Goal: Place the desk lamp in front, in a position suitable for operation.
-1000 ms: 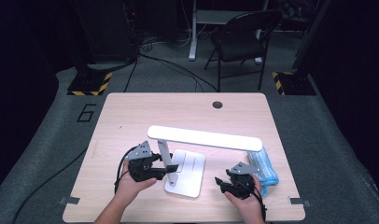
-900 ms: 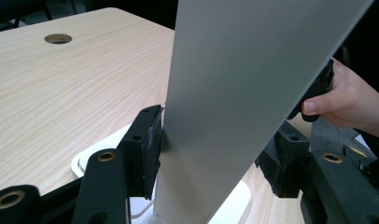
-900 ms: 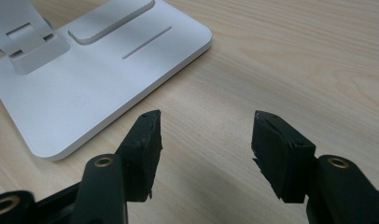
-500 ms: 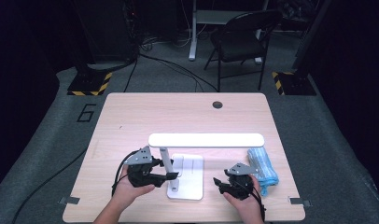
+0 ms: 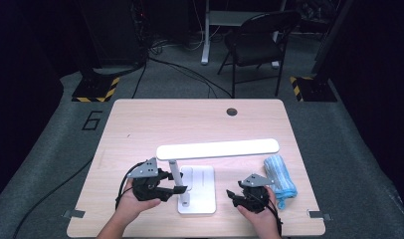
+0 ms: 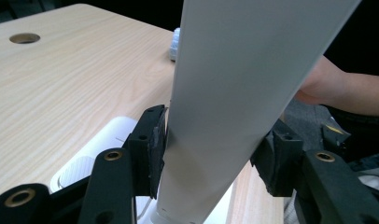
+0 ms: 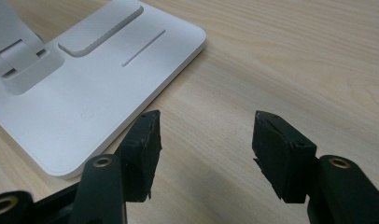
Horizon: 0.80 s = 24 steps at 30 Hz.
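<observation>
A white desk lamp stands on the table near the front edge, with a flat base point(image 5: 202, 181), an upright stem point(image 5: 175, 172) and a long light bar point(image 5: 217, 149) on top. My left gripper point(image 5: 182, 188) reaches in from the left and is shut on the stem point(image 6: 234, 84); its jaws have just been closing, and both pads sit against the stem's sides. My right gripper point(image 5: 235, 196) rests low on the table just right of the base point(image 7: 85, 93), open, with bare wood between its fingers point(image 7: 145, 149).
A folded light-blue cloth point(image 5: 279, 179) lies right of my right hand, near the table's right edge. A cable hole point(image 5: 232, 111) sits at the back middle of the table point(image 5: 140, 129). A black chair point(image 5: 259, 40) stands beyond the far edge.
The light bar has swung, its right end now slightly farther back than before. The base has slid a little toward the front edge. My right gripper has stayed put.
</observation>
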Each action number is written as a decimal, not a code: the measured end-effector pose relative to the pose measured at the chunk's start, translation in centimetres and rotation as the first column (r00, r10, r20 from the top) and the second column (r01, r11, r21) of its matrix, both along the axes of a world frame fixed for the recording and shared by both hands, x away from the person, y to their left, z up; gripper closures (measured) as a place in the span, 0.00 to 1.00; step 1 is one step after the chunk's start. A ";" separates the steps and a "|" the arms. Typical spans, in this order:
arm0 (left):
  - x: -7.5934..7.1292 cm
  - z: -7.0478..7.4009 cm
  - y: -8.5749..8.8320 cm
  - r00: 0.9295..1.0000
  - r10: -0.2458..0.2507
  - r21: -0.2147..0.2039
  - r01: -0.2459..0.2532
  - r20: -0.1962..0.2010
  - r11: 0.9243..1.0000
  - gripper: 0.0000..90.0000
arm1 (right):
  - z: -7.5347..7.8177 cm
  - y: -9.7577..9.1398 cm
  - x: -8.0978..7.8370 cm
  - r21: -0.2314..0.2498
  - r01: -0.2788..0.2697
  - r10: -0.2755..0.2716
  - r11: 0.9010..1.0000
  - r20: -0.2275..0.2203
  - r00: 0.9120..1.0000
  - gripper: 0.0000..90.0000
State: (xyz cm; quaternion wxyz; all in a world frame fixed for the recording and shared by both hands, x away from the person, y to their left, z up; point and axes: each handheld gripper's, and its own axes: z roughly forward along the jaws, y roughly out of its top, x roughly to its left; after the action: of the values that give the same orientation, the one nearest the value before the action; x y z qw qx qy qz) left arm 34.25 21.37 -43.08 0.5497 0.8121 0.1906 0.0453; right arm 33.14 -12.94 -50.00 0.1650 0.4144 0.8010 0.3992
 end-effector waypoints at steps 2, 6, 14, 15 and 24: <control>-0.2 0.1 -0.2 1.000 0.014 0.015 -0.014 0.018 1.000 0.56 | 0.0 0.0 0.1 -0.003 -0.006 0.006 1.000 -0.002 1.000 0.47; -0.4 0.1 -0.5 0.999 0.039 0.018 -0.040 0.030 0.999 0.57 | 0.0 0.1 0.1 -0.006 -0.009 0.009 1.000 -0.004 1.000 0.47; -0.5 0.1 -1.9 0.996 0.078 0.027 -0.079 0.040 0.996 0.57 | 0.0 -0.1 0.3 0.000 0.002 -0.002 1.000 0.006 1.000 0.47; -0.5 0.1 -2.0 0.996 0.080 0.027 -0.081 0.037 0.996 0.57 | 0.0 -0.2 0.3 0.001 0.014 -0.014 1.000 0.004 1.000 0.47; -0.5 0.2 -2.4 0.997 0.079 0.022 -0.079 0.013 0.997 0.55 | 0.9 -1.7 0.3 -0.011 0.067 -0.066 0.998 0.049 0.997 0.47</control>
State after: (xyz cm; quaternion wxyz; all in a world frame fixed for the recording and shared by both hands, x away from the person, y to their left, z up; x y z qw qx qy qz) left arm 33.78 18.95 -42.84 0.5395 0.8097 0.2188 0.0739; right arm 33.42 -14.64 -49.09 0.2001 0.4301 0.7850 0.3985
